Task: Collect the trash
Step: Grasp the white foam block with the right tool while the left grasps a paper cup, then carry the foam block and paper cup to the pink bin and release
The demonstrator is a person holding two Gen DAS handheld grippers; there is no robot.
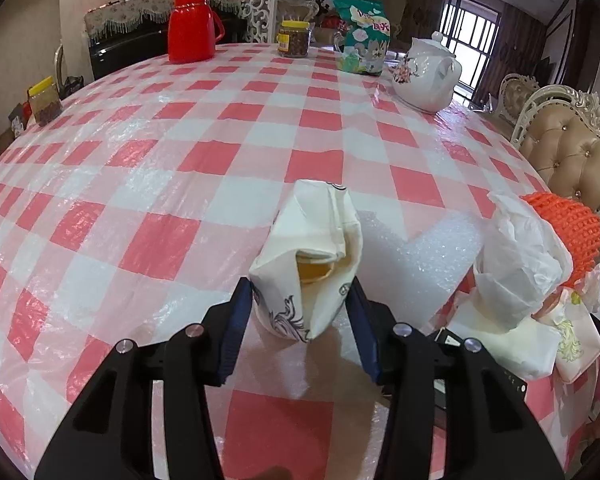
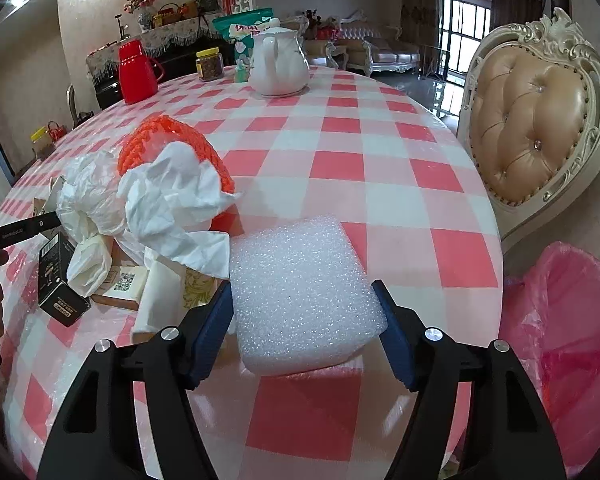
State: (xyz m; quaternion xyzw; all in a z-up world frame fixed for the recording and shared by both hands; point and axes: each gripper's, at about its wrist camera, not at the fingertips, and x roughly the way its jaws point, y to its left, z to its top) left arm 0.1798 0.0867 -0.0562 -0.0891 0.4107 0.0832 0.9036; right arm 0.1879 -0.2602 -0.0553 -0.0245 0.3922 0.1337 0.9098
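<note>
A crumpled cream paper wrapper (image 1: 320,232) with black ornament print stands on the pink checked tablecloth (image 1: 180,128). My left gripper (image 1: 299,286) holds it, both blue pads against its lower sides. In the right wrist view a white foam block (image 2: 300,272) lies near the table's edge, and my right gripper (image 2: 302,286) has its pads pressed on the block's two sides. To the left of the foam lies a heap of white tissue paper (image 2: 160,196), an orange net (image 2: 160,132) and a black box (image 2: 56,280).
A bin with a pink liner (image 2: 568,320) stands off the table at the right, below a padded chair (image 2: 532,128). At the far side stand a white teapot (image 2: 280,64), a red thermos (image 1: 192,24), a jar (image 1: 294,38) and a snack bag (image 1: 364,36).
</note>
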